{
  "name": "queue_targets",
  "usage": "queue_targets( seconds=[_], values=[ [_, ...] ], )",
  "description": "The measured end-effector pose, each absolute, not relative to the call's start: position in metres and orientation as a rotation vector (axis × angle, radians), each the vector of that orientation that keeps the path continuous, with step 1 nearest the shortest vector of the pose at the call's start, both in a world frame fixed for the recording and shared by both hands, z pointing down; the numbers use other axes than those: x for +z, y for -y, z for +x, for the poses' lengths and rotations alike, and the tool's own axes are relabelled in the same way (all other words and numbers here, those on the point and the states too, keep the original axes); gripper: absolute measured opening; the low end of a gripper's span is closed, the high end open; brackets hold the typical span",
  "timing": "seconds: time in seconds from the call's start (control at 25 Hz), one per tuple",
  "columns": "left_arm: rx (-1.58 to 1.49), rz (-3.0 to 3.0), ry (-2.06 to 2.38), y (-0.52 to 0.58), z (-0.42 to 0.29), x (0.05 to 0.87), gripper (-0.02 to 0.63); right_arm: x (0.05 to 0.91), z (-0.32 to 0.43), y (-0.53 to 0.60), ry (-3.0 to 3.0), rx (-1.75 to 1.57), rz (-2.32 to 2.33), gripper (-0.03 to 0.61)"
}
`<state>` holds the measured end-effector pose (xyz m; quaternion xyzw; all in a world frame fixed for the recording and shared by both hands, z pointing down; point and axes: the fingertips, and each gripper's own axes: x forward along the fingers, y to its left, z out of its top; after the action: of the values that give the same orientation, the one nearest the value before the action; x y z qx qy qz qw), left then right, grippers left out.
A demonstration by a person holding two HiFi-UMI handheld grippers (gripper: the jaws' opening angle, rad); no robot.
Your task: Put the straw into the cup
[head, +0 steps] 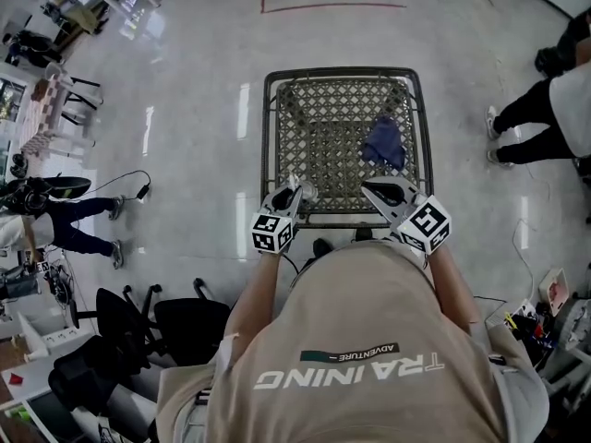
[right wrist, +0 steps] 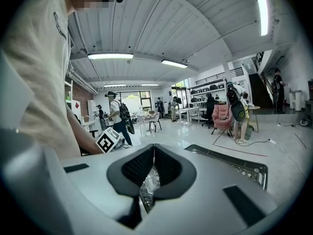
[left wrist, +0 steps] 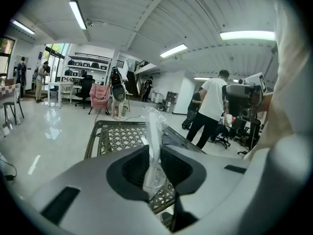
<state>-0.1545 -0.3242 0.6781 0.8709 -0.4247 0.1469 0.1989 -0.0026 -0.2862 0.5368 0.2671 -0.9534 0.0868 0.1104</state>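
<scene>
A: Where was the straw (left wrist: 153,126)?

B: It stood upright between the jaws of the left gripper (left wrist: 156,148), inside a clear wrapper (left wrist: 156,175). Those jaws were only a sliver apart, with their pads pressed on it. Its top rose past the jaw tips, and the wrapper's crumpled lower end hung behind them.

A: And the right gripper (right wrist: 154,148)?

B: Its jaws met tip to tip. Some crinkled clear plastic (right wrist: 148,184) showed in the gap behind the tips, but whether it was pinched there could not be told.

A: What lay beyond the jaws?

B: A metal lattice table (head: 273,137) lay ahead of and below both pairs of jaws. A blue cloth (head: 384,142) lay on it, ahead of the right jaws. The two grippers were held apart, side by side, at the table's near edge.
</scene>
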Motion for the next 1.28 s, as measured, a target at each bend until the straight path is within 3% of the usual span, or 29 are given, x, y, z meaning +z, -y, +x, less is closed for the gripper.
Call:
queue_targets(
  seconds=[0.12,0.48,0.68,1.28],
  values=[
    [0.326,2.448,1.191,0.326,-0.149,0.664,0.142,0.537,-0.003,0.287,2.805,0.252,0.754,0.018],
    [0.284,2.451,1.203,0.326,-0.162,0.647,0.179,0.535,-0.017,0.299,2.838,0.252,0.700,0.018],
    [0.248,2.369,1.174,0.326,-0.171,0.663,0.245,0.535,-0.024,0.295,2.833,0.250,0.687,0.017],
    [-0.003,2.544,1.316,0.317,-0.190,0.569,0.253,0.507,-0.028,0.310,2.874,0.161,0.740,0.018]
  ],
)
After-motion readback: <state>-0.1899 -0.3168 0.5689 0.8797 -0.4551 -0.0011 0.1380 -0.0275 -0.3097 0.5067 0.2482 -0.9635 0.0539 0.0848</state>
